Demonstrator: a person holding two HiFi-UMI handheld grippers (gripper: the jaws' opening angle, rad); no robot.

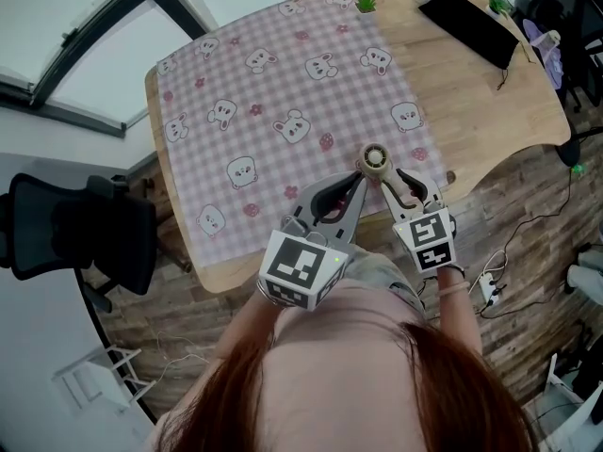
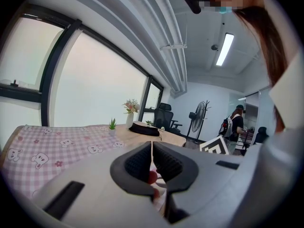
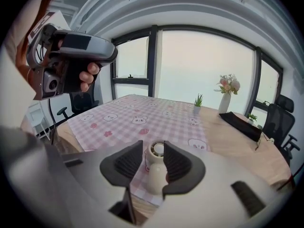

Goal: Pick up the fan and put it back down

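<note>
R tongs (image 3: 153, 146) open, fan (image 3: 155, 177) between, at near table (image 1: 471, 111) edge; L tongs (image 2: 151, 145) shut; wide cloth (image 1: 283, 83) beyond.

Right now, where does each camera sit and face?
Head view: on the person's head, steeply down onto the tablecloth; hair, forearms, left gripper and right gripper show.
Left gripper view: on the left gripper, facing across the tablecloth toward the windows; its shut jaws show.
Right gripper view: on the right gripper, facing along the tablecloth; its open jaws flank the fan.
Shared: head and right gripper views both show the fan.
</note>
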